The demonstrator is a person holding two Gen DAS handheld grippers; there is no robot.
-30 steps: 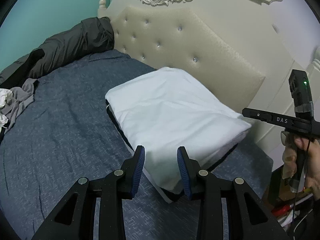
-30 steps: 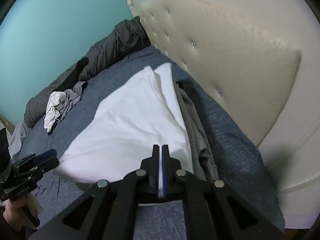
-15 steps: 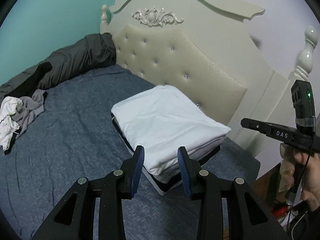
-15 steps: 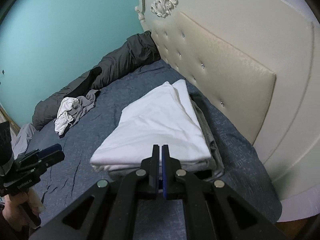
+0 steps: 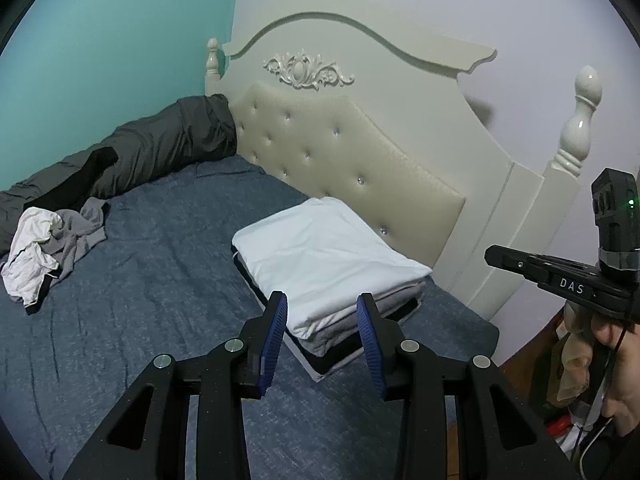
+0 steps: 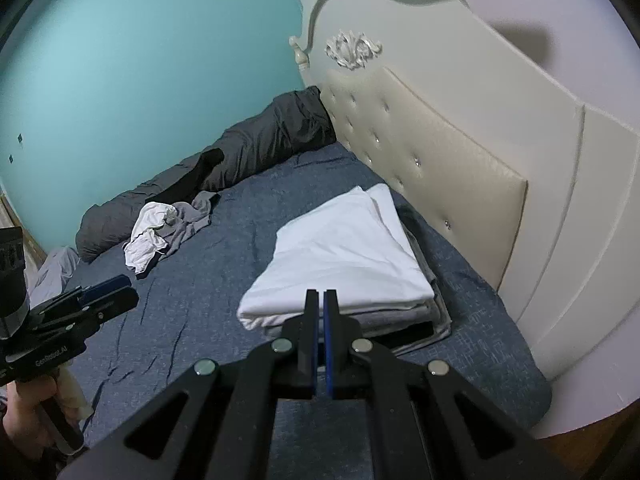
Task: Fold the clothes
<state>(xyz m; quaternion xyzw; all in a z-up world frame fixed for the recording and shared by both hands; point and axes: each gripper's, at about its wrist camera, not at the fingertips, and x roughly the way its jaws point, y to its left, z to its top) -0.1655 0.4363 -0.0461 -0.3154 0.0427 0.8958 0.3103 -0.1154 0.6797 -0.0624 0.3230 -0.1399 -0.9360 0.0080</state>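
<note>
Left gripper: jaws parted, empty, raised. Right gripper: jaws pressed together, empty, hand-held.

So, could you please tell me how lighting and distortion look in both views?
Left wrist view: dim light, the headboard bowed by the fisheye, dark corners. Right wrist view: the same curving, a soft shadow on the headboard's upper part, the white shirt bright but not glaring.

Home bedroom: bed w/ tufted headboard, clothes stack.
</note>
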